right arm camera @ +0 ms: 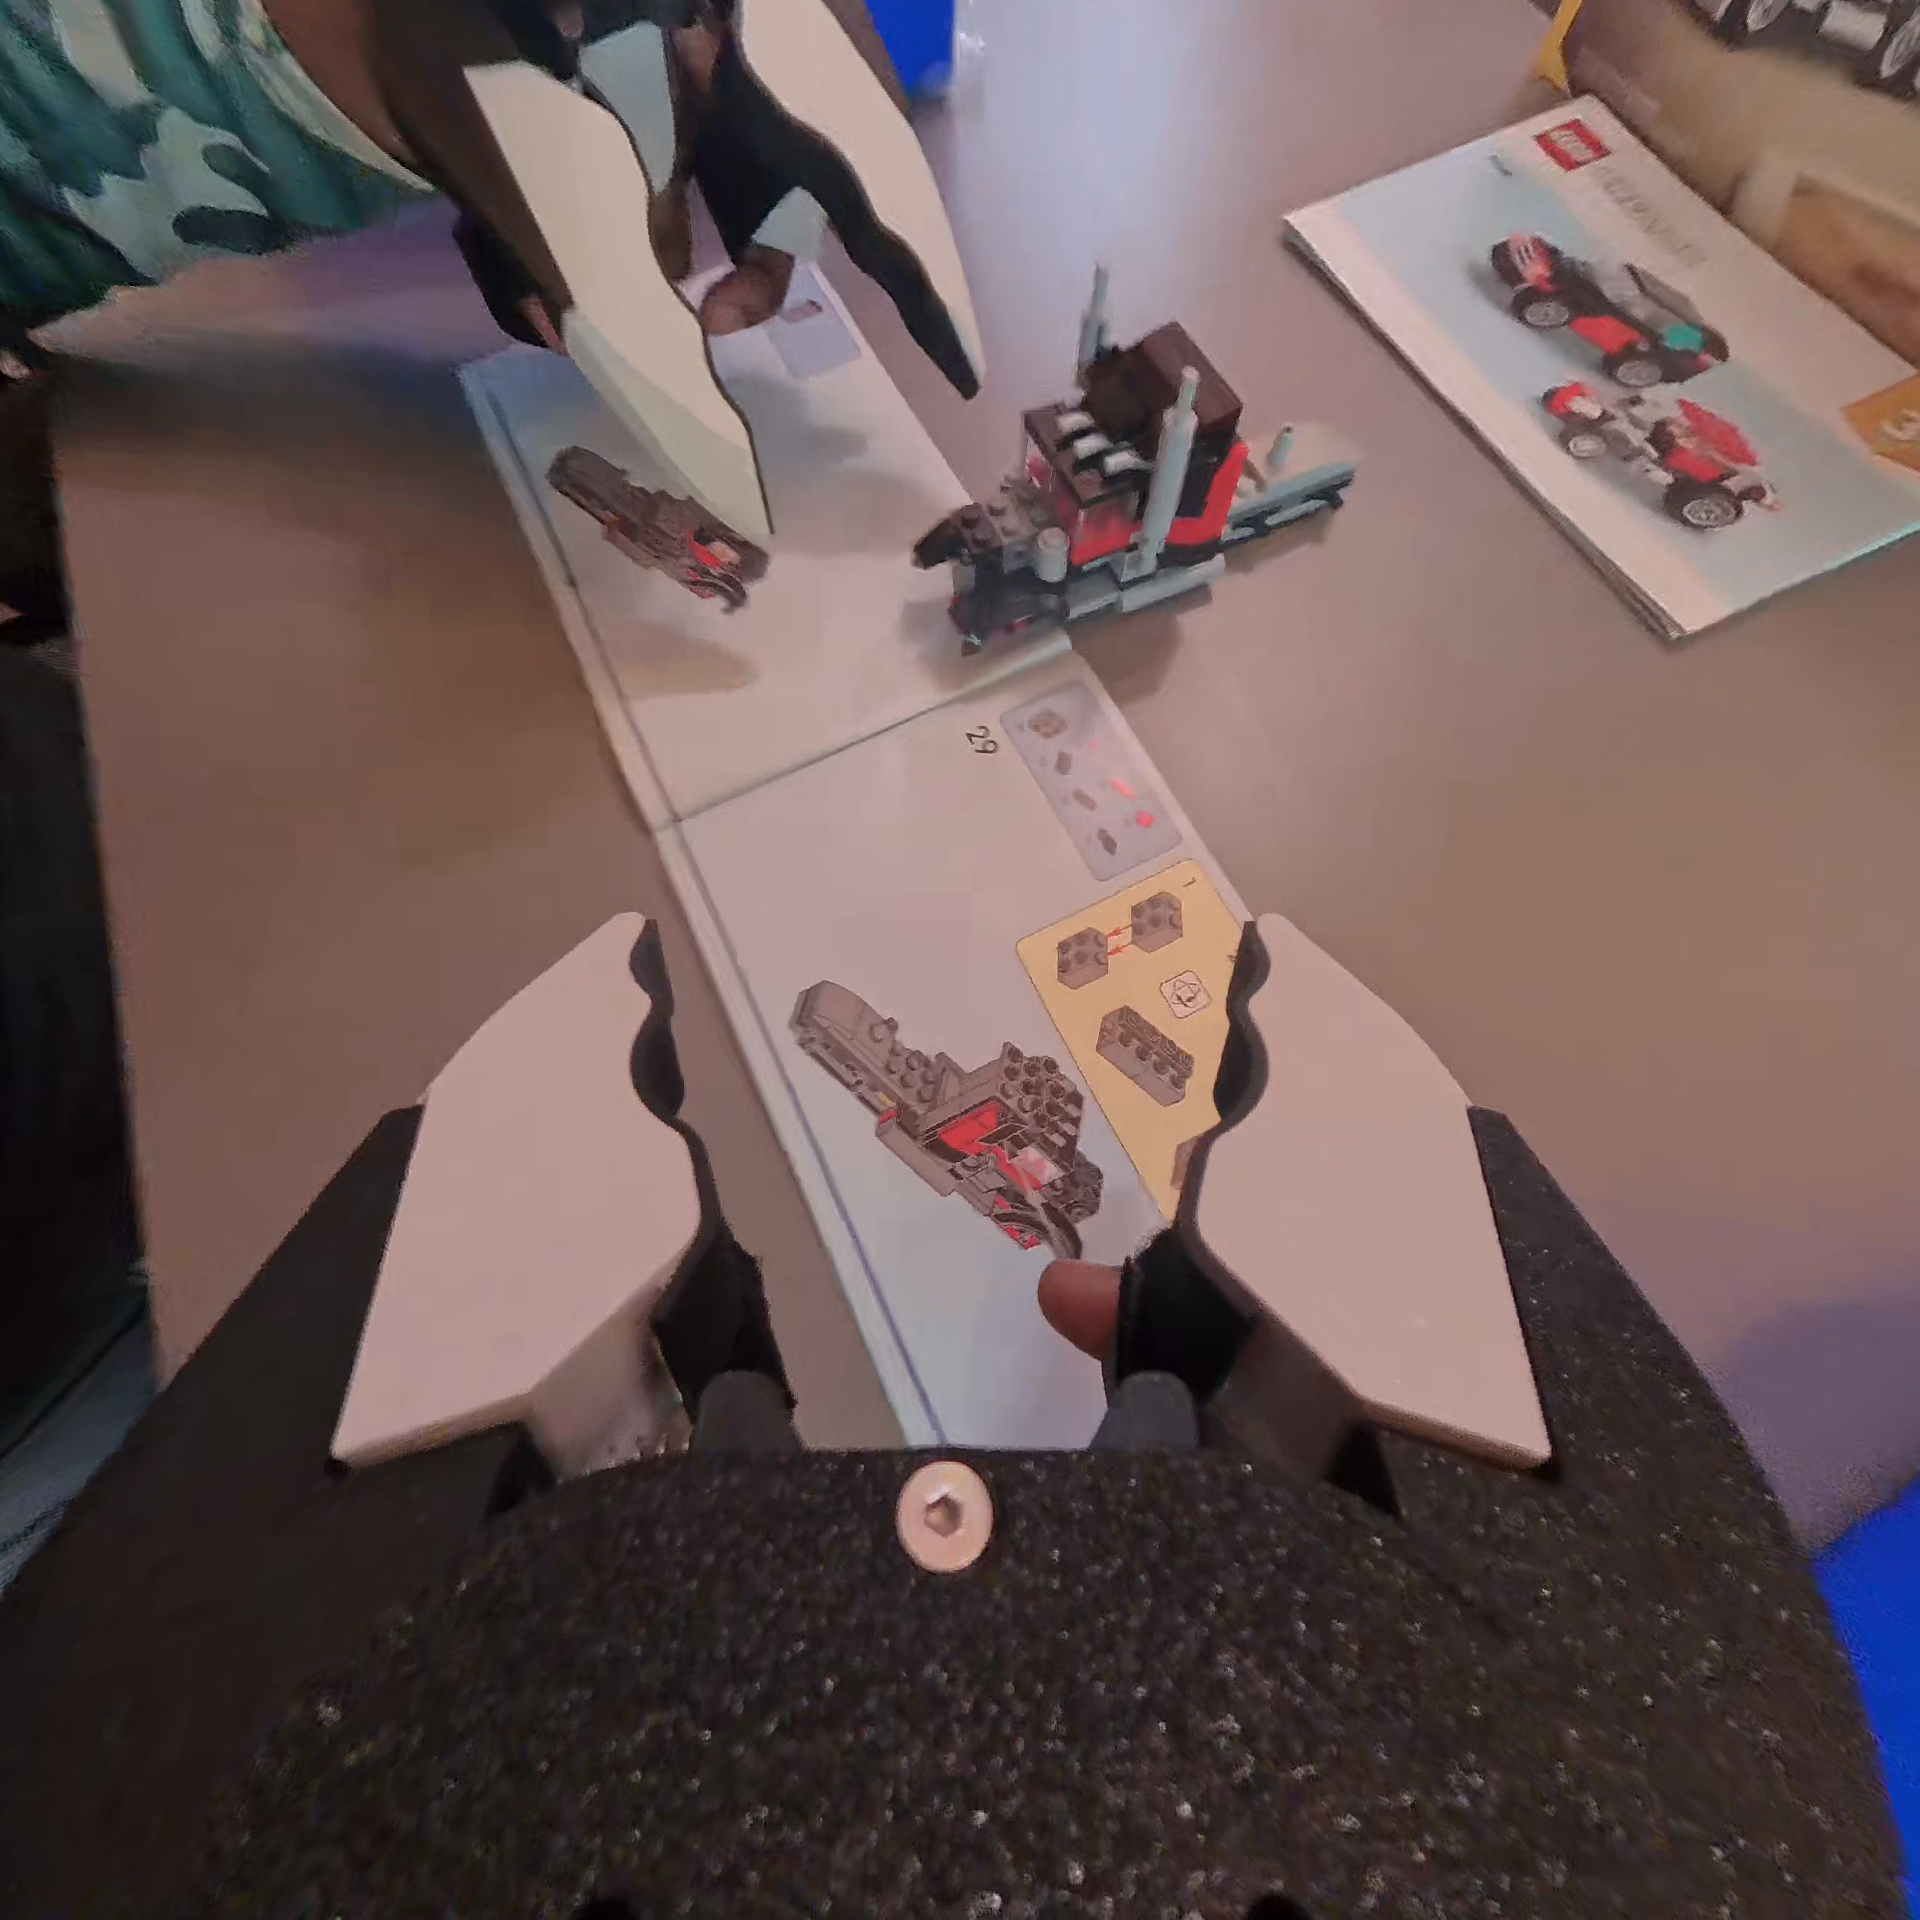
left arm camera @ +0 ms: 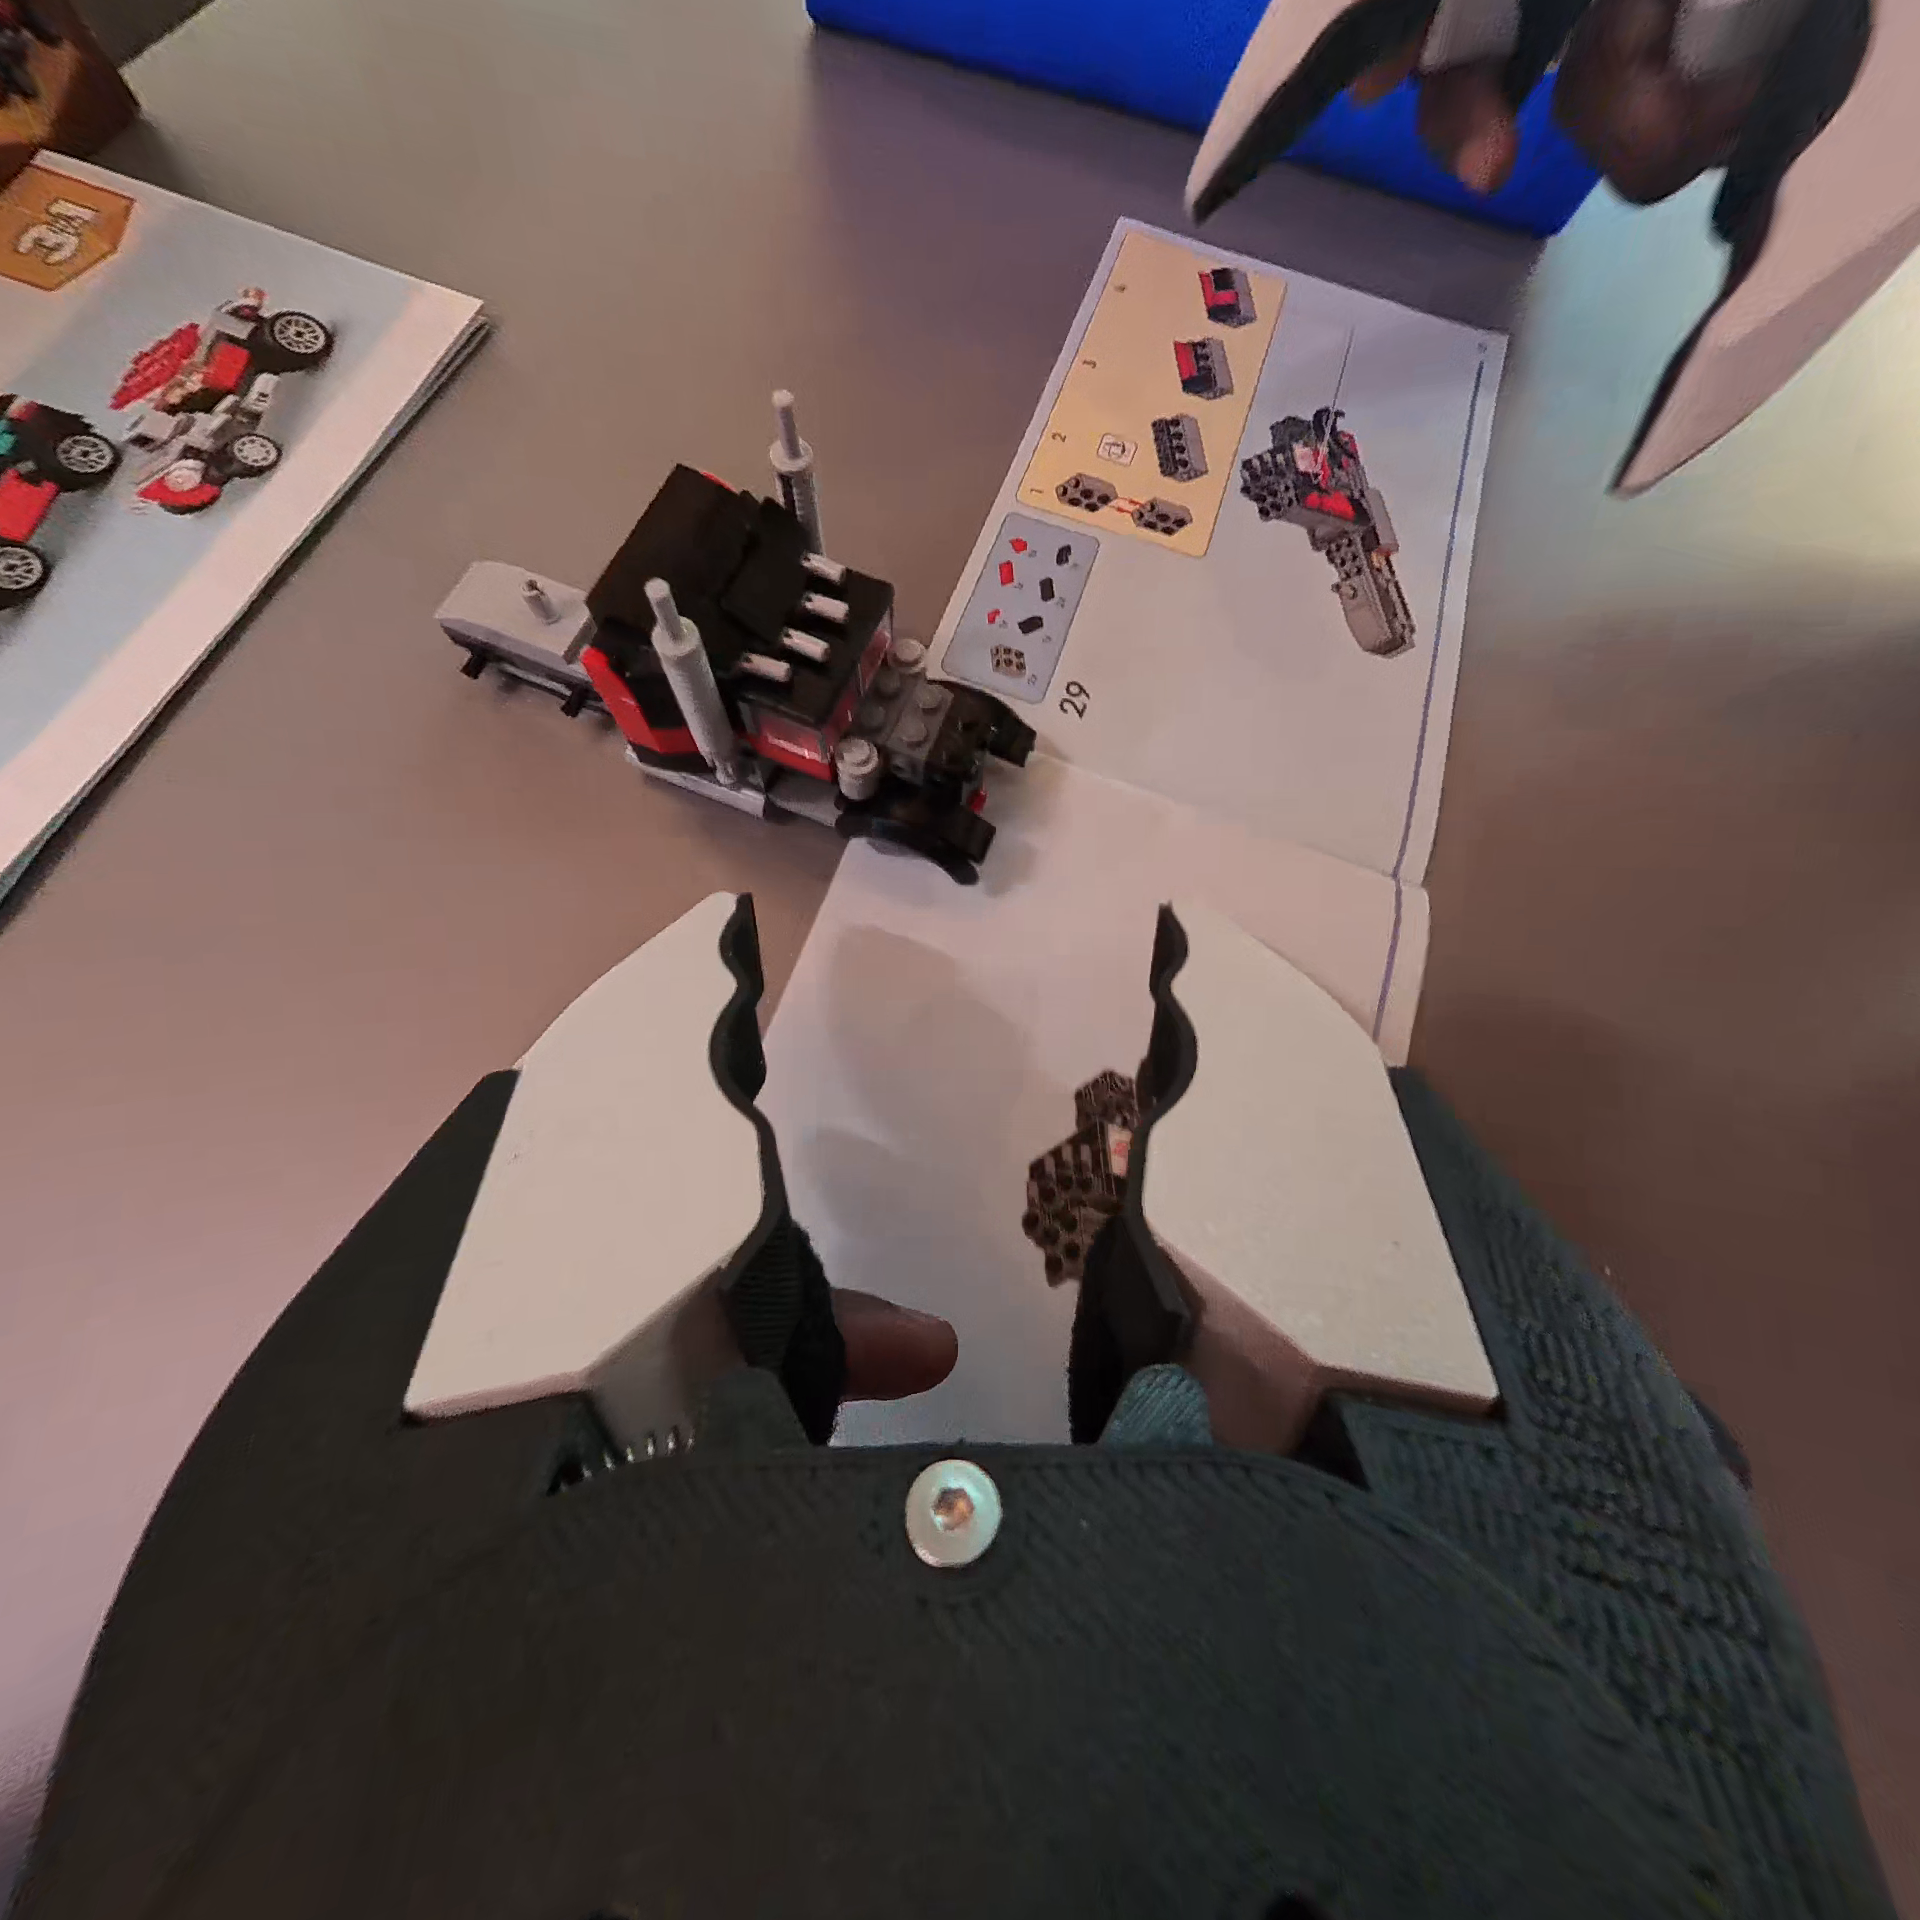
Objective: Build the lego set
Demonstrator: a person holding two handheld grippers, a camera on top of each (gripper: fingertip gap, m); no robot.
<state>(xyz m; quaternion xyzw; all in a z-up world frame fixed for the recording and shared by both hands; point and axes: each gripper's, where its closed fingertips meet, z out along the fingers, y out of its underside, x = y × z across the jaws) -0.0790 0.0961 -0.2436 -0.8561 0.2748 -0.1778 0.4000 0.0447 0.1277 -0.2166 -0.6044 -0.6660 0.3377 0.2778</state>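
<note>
- The smooth grey surface (left arm camera: pixel 312 1039) is flat and a little shiny, and it carries everything here.
- A thin open paper instruction booklet (right arm camera: pixel 862 914) lies flat in the middle, with glossy pale pages and printed drawings of bricks.
- A second, closed paper booklet with toy cars on its cover (left arm camera: pixel 208 468) lies well apart, at the far left in the left wrist view.
- A blue block-shaped thing (left arm camera: pixel 1039 52) sits at the far edge; what it is cannot be told.
- A small black, red and grey plastic brick truck (left arm camera: pixel 748 665) stands upright, its front end touching the open booklet's edge. It is bumpy with studs and has tall grey pipes.
- The left gripper (left arm camera: pixel 956 914) hangs over the near page, just beside the truck's front. Its white fingers with wavy black pads are apart and hold nothing.
- The right gripper (right arm camera: pixel 945 935) hangs over the other page, farther from the truck. Its fingers are wide apart and hold nothing.
- Both grippers hover with nothing gripped; the truck is the nearest thing to the left one.
</note>
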